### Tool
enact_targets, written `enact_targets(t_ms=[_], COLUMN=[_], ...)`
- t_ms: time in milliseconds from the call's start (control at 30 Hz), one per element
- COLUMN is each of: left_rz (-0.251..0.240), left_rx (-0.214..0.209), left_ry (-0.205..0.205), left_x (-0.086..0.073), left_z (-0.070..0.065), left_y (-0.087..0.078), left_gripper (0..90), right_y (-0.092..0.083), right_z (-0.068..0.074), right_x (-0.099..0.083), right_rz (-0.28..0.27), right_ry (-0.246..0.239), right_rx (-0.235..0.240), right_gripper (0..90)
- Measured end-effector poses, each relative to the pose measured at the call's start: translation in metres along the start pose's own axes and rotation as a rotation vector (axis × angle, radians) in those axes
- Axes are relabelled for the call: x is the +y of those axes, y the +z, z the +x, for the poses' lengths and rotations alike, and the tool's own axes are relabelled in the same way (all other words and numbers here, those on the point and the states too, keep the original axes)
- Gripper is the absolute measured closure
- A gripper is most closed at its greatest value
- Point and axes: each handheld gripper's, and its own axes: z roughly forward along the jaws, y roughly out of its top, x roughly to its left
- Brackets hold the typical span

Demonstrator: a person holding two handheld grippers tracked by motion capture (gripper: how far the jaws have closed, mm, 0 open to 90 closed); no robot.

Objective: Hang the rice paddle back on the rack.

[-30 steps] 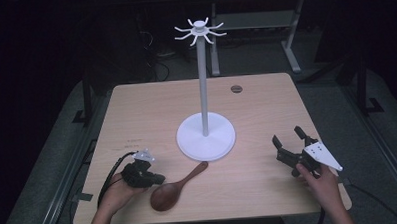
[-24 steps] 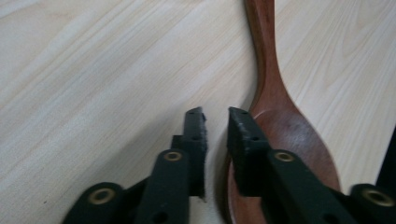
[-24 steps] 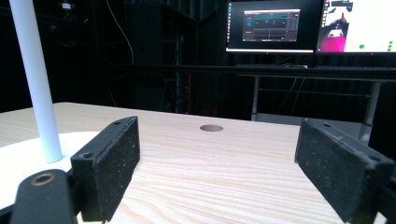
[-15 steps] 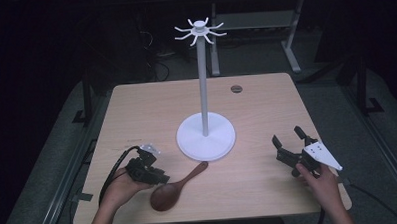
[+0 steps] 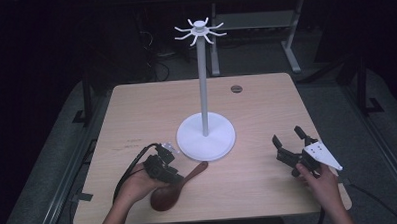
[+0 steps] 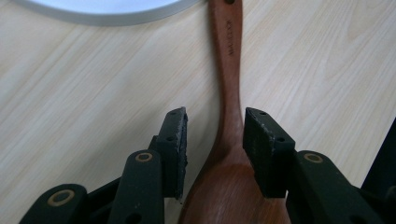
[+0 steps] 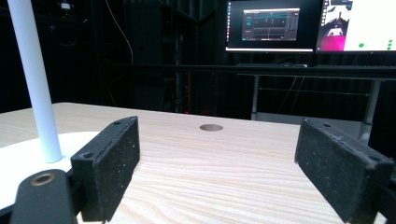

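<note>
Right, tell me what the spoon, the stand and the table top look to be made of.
Reddish-brown wooden spoon: wood, smooth, faint sheen; fine grain shows and lettering is stamped into the handle.
Tall white hook stand: matte, even white, perhaps painted metal or plastic; I can't tell which.
Pale table top: light wood grain, possibly laminate, matte.

My table (image 5: 266,109) is pale wood with a round hole (image 5: 236,88) near its far edge. Around me the room is dark, the floor (image 5: 62,147) grey. Beyond the far edge, two lit monitors (image 7: 270,25) sit on a desk (image 7: 327,70).
</note>
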Motion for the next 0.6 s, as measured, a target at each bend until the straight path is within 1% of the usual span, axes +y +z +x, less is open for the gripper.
enact_targets(t_ms=[67, 200, 233, 267, 300, 467, 600], left_rz=[0.01, 0.038, 0.061, 0.049, 0.077, 0.115, 0.125], left_rx=[0.001, 0.021, 0.03, 0.029, 0.034, 0.051, 0.074], left_ry=[0.009, 0.015, 0.039, 0.018, 0.039, 0.049, 0.06], left_x=[0.005, 0.013, 0.015, 0.016, 0.018, 0.024, 0.026], left_z=[-0.003, -0.009, -0.009, -0.011, -0.01, -0.013, -0.016], left_y=[0.004, 0.013, 0.014, 0.017, 0.018, 0.026, 0.029], left_gripper=[60.0, 60.7, 61.2, 61.5, 61.7, 63.5, 65.6], right_y=[0.0, 0.0, 0.0, 0.0, 0.0, 0.0, 0.0], right_z=[0.0, 0.0, 0.0, 0.0, 0.0, 0.0, 0.0], right_x=[0.0, 0.0, 0.0, 0.0, 0.0, 0.0, 0.0], right_rz=[0.0, 0.0, -0.001, -0.001, -0.001, -0.001, -0.001], right_ry=[0.0, 0.0, 0.0, 0.0, 0.0, 0.0, 0.002], right_rx=[0.0, 0.0, -0.001, -0.001, 0.0, -0.001, -0.001], right_gripper=[13.3, 13.3, 13.3, 13.3, 13.3, 13.3, 13.3])
